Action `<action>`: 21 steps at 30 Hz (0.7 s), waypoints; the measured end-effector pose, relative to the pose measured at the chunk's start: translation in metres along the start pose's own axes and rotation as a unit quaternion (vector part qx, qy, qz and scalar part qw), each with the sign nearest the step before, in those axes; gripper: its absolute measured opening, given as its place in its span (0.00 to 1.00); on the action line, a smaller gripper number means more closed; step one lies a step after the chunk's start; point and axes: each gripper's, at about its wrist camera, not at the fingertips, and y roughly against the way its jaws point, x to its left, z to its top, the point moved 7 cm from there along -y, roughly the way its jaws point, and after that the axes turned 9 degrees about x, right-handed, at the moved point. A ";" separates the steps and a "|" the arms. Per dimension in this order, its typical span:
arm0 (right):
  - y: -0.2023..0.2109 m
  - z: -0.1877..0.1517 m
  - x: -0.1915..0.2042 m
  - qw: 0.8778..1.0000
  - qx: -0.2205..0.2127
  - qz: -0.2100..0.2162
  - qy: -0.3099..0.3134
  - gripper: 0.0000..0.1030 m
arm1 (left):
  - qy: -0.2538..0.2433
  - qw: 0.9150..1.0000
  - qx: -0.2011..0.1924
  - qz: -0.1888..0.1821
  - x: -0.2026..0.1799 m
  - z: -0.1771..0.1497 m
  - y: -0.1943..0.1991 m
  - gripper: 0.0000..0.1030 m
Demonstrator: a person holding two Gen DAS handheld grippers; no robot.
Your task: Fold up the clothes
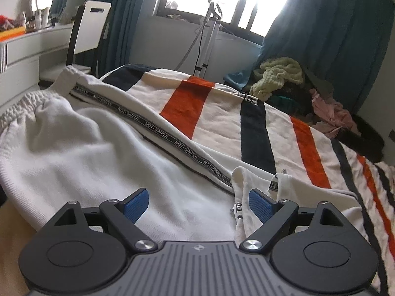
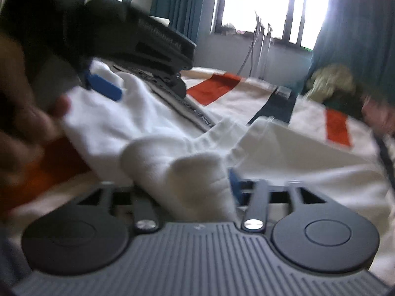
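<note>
Trousers: one white knit pair (image 1: 81, 148) on the striped bed blanket (image 1: 222, 113).
Left hand-held gripper (image 1: 198, 203): wide, empty.
Right hand-held gripper (image 2: 187, 185): apart, bunched fabric between.

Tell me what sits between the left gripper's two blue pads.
In the left wrist view, the left gripper stands open over the white trousers; only their plain white fabric lies between the blue pads, which do not press on it.
</note>
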 end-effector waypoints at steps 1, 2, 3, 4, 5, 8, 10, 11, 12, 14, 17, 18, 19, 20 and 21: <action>0.008 -0.002 0.003 0.999 0.006 0.028 -0.019 0.82 | 0.005 1.000 0.001 -0.007 0.001 0.000 0.001 0.87; 0.019 -0.003 0.006 0.998 0.009 0.048 -0.034 0.83 | 0.009 1.000 0.002 -0.014 0.001 -0.001 0.001 0.87; 0.028 -0.005 0.008 0.997 0.012 0.064 -0.048 0.83 | 0.013 1.000 0.004 -0.023 0.001 -0.002 0.002 0.87; 0.037 -0.005 0.008 0.996 0.013 0.070 -0.058 0.83 | 0.016 0.999 0.006 -0.031 0.001 -0.002 0.002 0.87; 0.047 -0.007 0.007 0.995 0.014 0.072 -0.069 0.83 | 0.014 0.999 0.005 -0.037 -0.001 -0.003 0.003 0.87; 0.069 -0.005 -0.009 0.991 0.012 0.059 -0.116 0.83 | -0.001 0.999 0.001 -0.052 -0.010 -0.007 0.008 0.87; 0.084 -0.007 -0.026 0.987 0.003 0.048 -0.154 0.83 | -0.012 0.998 -0.003 -0.065 -0.018 -0.011 0.011 0.87; 0.092 -0.008 -0.037 0.984 0.000 0.036 -0.173 0.83 | -0.020 0.997 -0.003 -0.076 -0.023 -0.014 0.014 0.87; 0.095 -0.008 -0.050 0.982 -0.003 0.019 -0.187 0.83 | -0.027 0.996 -0.003 -0.087 -0.029 -0.017 0.016 0.87; 0.097 -0.012 -0.077 0.977 -0.003 -0.027 -0.213 0.83 | -0.042 0.993 -0.003 -0.108 -0.041 -0.022 0.020 0.85; 0.095 -0.016 -0.108 0.967 -0.003 -0.070 -0.245 0.82 | -0.071 0.988 0.002 -0.138 -0.059 -0.032 0.026 0.82; 0.094 -0.017 -0.116 0.964 -0.005 -0.077 -0.253 0.82 | -0.079 0.986 0.004 -0.146 -0.064 -0.035 0.027 0.79; 0.092 -0.019 -0.123 0.962 -0.007 -0.084 -0.259 0.82 | -0.088 0.985 0.009 -0.151 -0.068 -0.039 0.026 0.71; 0.089 -0.020 -0.129 0.961 -0.008 -0.096 -0.261 0.82 | -0.097 0.983 0.016 -0.157 -0.073 -0.043 0.024 0.64; 0.088 -0.022 -0.134 0.959 -0.008 -0.109 -0.262 0.82 | -0.102 0.981 0.024 -0.162 -0.075 -0.046 0.022 0.53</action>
